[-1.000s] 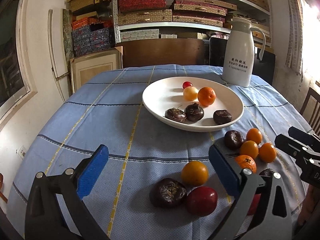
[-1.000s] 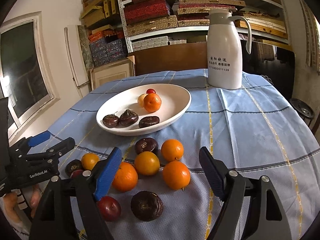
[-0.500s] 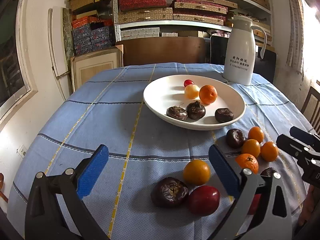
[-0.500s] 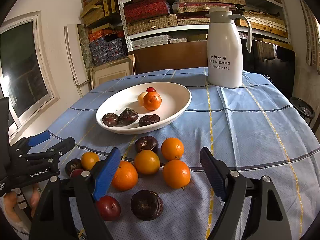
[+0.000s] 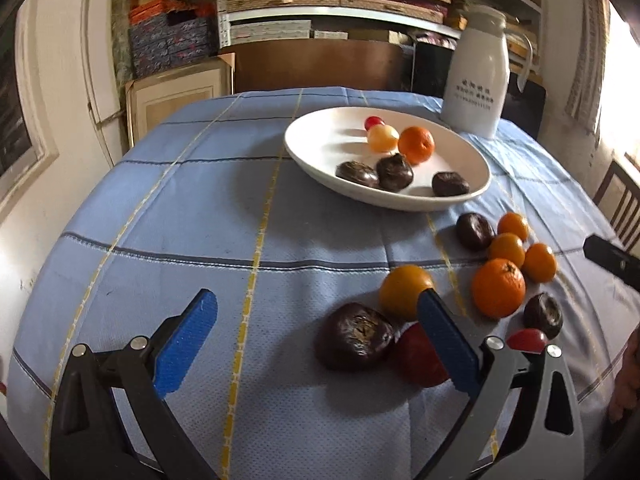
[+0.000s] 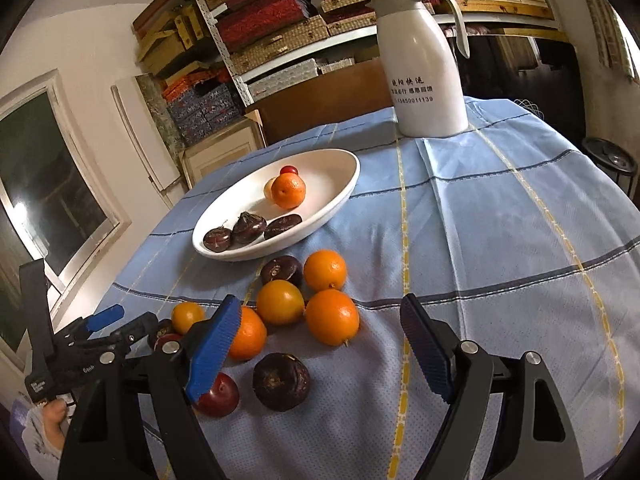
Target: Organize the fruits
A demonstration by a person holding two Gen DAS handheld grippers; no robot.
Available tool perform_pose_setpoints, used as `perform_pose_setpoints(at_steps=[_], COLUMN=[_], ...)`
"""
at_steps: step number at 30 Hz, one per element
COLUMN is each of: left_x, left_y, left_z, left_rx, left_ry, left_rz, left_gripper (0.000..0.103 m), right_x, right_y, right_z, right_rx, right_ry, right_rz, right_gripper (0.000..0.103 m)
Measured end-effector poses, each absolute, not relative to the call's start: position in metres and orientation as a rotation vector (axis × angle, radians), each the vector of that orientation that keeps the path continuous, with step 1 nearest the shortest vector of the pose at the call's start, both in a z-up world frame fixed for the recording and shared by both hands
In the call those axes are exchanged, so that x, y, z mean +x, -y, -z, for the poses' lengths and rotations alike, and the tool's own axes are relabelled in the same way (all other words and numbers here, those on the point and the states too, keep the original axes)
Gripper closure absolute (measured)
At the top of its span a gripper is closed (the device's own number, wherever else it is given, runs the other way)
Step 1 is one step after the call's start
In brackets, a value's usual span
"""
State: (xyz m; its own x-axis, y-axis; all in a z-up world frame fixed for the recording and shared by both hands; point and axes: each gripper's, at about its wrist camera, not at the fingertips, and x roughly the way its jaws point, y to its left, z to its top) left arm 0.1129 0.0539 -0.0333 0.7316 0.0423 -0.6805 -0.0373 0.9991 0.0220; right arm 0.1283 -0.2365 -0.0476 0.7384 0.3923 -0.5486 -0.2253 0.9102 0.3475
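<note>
A white oval plate [image 5: 320, 140] [image 6: 340, 184] holds an orange, a pale yellow fruit, a small red fruit and three dark brown fruits. Loose oranges [image 5: 498, 286] [image 6: 332, 316], dark brown fruits [image 5: 354, 336] [image 6: 281, 376] and red fruits [image 5: 418, 354] [image 6: 218, 396] lie on the blue cloth in front of the plate. My left gripper [image 5: 316, 344] is open and empty, low over the cloth, its right finger beside the red fruit. My right gripper [image 6: 320, 356] is open and empty above the orange cluster.
A white thermos jug [image 5: 478, 80] [image 6: 424, 68] stands behind the plate. The blue checked tablecloth [image 5: 200, 208] drops off at the table edges. Shelves of boxes fill the back wall. A chair [image 5: 618, 200] stands at the right.
Both grippers have moved forward and lower toward the loose fruit, so the fruits look larger. Both stay open. No fruit has moved.
</note>
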Motion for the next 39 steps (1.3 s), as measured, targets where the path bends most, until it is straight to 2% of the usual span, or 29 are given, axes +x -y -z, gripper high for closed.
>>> perform_pose_setpoints(at_steps=[8,14,17,21,23,25,33,39], left_x=[0.13,0.142,0.145,0.145,0.145,0.147,0.145,0.145], left_y=[-0.046,-0.013,-0.008,-0.019,-0.026,-0.033,-0.04,-0.05], left_z=[0.037,0.032,0.037,0.033,0.032,0.033,0.029,0.028], left_rx=[0.009,0.171,0.183,0.13,0.097,0.069,0.041,0.003], left_ry=[-0.79,-0.751,-0.767,-0.764,-0.763,-0.773,-0.76,-0.767], left_rz=[-0.003,0.029,0.05,0.055,0.051,0.04,0.029,0.018], left_gripper=[0.005,0.005,0.005,0.005,0.005,0.005,0.005,0.005], right_x=[0.128,0.143,0.164,0.2,0.216,0.226,0.233,0.25], right_y=[0.236,0.239,0.228,0.206,0.205,0.205,0.164,0.132], right_z=[0.048,0.049,0.046,0.037,0.041,0.046,0.034,0.053], right_rx=[0.269,0.327,0.31,0.182,0.193,0.211,-0.013,-0.166], right_ry=[-0.664,-0.713,-0.796,-0.878,-0.923,-0.95,-0.951,-1.027], right_rz=[-0.342,-0.4,-0.469,-0.509,-0.52,-0.517,-0.589,-0.529], right_gripper=[0.021,0.021,0.034,0.038,0.051,0.058,0.058,0.061])
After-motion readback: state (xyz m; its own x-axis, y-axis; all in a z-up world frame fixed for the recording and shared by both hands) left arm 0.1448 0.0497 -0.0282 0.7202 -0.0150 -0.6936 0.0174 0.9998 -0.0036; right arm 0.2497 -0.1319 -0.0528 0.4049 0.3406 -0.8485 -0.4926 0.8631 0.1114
